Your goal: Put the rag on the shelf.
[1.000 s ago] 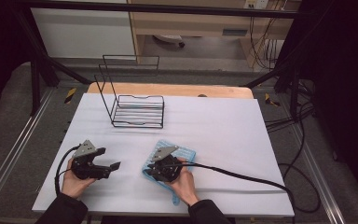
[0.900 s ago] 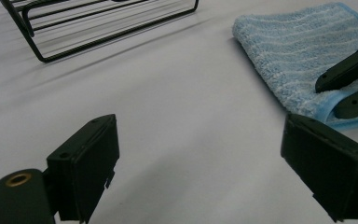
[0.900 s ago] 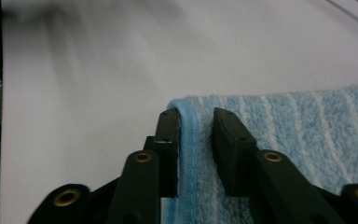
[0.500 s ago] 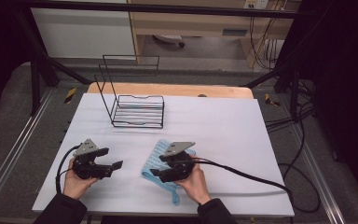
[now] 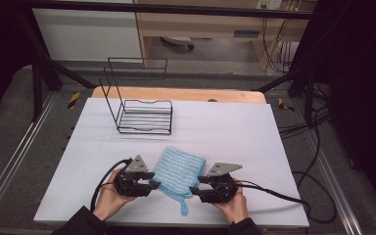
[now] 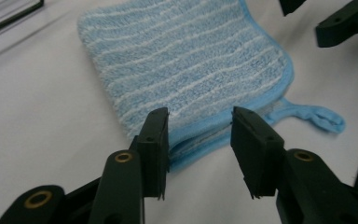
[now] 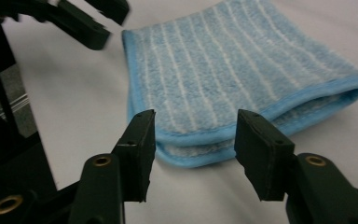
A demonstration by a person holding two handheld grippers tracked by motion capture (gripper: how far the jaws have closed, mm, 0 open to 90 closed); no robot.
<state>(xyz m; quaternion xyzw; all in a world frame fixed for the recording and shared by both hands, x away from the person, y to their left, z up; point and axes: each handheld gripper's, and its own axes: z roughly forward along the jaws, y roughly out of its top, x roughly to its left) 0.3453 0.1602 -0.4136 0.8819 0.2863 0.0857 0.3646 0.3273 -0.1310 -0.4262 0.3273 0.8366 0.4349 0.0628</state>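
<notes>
A folded blue towel with white stripes (image 5: 180,169) lies flat near the table's front edge, its hanging loop (image 5: 184,210) pointing toward the person. My left gripper (image 5: 152,182) is at its left corner. In the left gripper view the jaws (image 6: 199,140) straddle the towel's folded edge (image 6: 214,126) with a gap; they have just been closing. My right gripper (image 5: 194,191) is at the towel's right front corner. Its jaws (image 7: 193,140) also stand around the layered edge (image 7: 200,140) without pressing, and have just closed a little.
A black wire rack (image 5: 144,117) stands toward the back left of the white table (image 5: 235,132). A wooden strip (image 5: 176,94) runs along the far edge. Cables (image 5: 274,196) trail from the right gripper off the table's right side.
Both hands moved to the right. The right gripper came off the top of the towel to its right corner, and the left gripper reached its left corner. The towel now lies uncovered.
</notes>
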